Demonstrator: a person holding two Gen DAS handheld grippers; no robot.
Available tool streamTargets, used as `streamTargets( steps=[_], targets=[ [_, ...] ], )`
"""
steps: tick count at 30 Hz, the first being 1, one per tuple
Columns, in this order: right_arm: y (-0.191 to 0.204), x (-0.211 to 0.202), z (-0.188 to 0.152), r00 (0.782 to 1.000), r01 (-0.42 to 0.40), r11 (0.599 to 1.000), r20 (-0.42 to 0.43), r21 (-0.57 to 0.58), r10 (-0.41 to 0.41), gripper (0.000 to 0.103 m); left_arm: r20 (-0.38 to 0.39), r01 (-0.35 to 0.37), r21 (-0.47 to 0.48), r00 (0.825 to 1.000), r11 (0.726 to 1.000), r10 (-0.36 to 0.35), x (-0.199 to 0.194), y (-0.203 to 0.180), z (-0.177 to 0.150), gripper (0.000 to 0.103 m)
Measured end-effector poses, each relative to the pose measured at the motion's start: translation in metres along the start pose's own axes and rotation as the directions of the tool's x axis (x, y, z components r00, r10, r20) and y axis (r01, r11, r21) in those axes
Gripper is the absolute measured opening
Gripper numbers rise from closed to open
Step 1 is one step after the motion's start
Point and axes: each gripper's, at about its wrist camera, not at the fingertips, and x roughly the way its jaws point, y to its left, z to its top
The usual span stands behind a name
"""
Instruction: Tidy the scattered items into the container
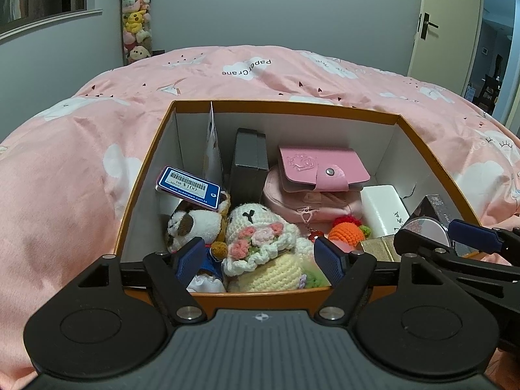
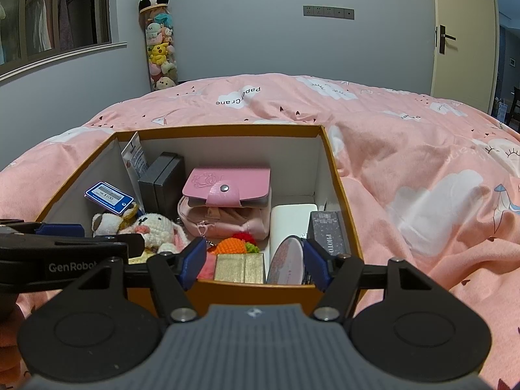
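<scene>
An orange-rimmed cardboard box point(image 1: 292, 105) point(image 2: 221, 130) sits on the bed, filled with small items. Inside are a pink snap wallet point(image 1: 321, 169) point(image 2: 227, 185) on a pink pouch point(image 1: 308, 204), a dark grey case point(image 1: 248, 162), a white box point(image 1: 383, 208), a blue price tag point(image 1: 188, 187), a plush dog point(image 1: 191, 224) and an orange crochet piece point(image 1: 346, 234). My left gripper point(image 1: 260, 260) hangs open over the near rim, above a crochet bunny point(image 1: 260, 227). My right gripper point(image 2: 255, 261) is open over the near right corner, above a gold box point(image 2: 240, 268) and an upright round tin point(image 2: 286, 258).
A pink duvet point(image 2: 422, 169) covers the bed all around the box. A dark speckled box point(image 2: 326, 227) leans in the box's right corner. A clear tube of plush toys point(image 2: 161, 48) stands against the far wall, and a door point(image 2: 461, 32) is at the right.
</scene>
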Motion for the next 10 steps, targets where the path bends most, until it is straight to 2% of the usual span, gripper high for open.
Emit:
streamTargets(
  steps=[10],
  targets=[
    [0.0, -0.0001, 0.0001, 1.0, 0.0, 1.0, 0.0, 0.0, 0.0, 0.069, -0.004, 0.002, -0.002, 1.0, 1.0, -0.002, 0.0001, 0.0003, 0.0001, 0.087]
  ],
)
